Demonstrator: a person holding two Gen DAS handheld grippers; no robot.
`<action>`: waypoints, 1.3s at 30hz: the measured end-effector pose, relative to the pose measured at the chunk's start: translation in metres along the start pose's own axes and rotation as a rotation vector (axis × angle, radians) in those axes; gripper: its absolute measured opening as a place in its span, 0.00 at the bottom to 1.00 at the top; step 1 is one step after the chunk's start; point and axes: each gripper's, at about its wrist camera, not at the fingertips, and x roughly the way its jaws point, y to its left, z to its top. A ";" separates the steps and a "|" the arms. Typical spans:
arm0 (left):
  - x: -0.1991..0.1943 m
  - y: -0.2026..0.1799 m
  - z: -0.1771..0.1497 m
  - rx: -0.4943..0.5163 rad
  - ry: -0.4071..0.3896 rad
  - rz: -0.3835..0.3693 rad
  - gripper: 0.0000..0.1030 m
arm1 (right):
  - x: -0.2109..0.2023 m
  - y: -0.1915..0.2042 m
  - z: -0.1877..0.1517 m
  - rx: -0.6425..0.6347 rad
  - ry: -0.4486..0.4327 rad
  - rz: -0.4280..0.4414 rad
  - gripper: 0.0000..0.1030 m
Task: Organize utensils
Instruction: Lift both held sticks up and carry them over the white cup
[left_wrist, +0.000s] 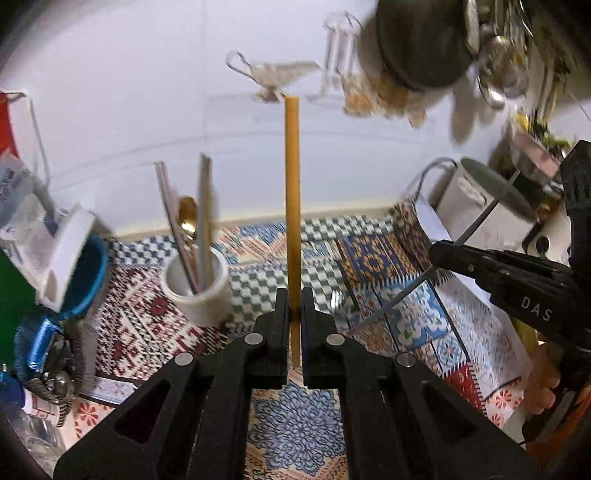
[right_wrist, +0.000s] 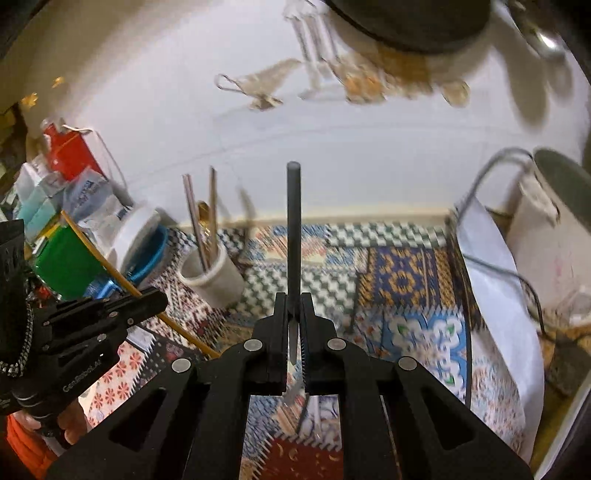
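The long yellow-ochre chopstick-like stick (left_wrist: 291, 192) stands straight up out of the left tongs (left_wrist: 294, 306), whose jaws are clamped narrow on it near its lower, pointed end. The slim dark grey stick (right_wrist: 294, 229) is pinched the same way, low down, in the right tongs (right_wrist: 294, 310). Both sticks are held in the air above the patchwork-patterned cloth on the worktop (left_wrist: 373, 258), short of the white cylindrical ceramic cup (left_wrist: 201, 291), which looks like the place meant for them.

Risks, as I judge them: each grip sits near the tip, so most of the length is unsupported and a quick swing could make a stick pivot or slide out. The two sets of tongs are close together, and the sticks could cross or knock on the way in. The cup is narrow and already crowded; a stick pushed against what stands inside could tip it.

The cup holds a gold-coloured metal spoon (left_wrist: 187, 218) and several pale, flat utensil handles (left_wrist: 205, 206) leaning against its rim. At the right, a white lidded bucket with a wire handle (left_wrist: 476, 210) stands against the wall; its contents cannot be seen.
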 end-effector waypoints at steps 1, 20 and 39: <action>-0.003 0.004 0.002 -0.009 -0.008 0.003 0.03 | -0.001 0.005 0.006 -0.013 -0.010 0.006 0.05; -0.028 0.077 0.048 -0.137 -0.158 0.104 0.03 | 0.028 0.076 0.082 -0.176 -0.121 0.145 0.05; 0.043 0.119 0.057 -0.205 -0.069 0.174 0.03 | 0.121 0.100 0.094 -0.211 0.017 0.215 0.05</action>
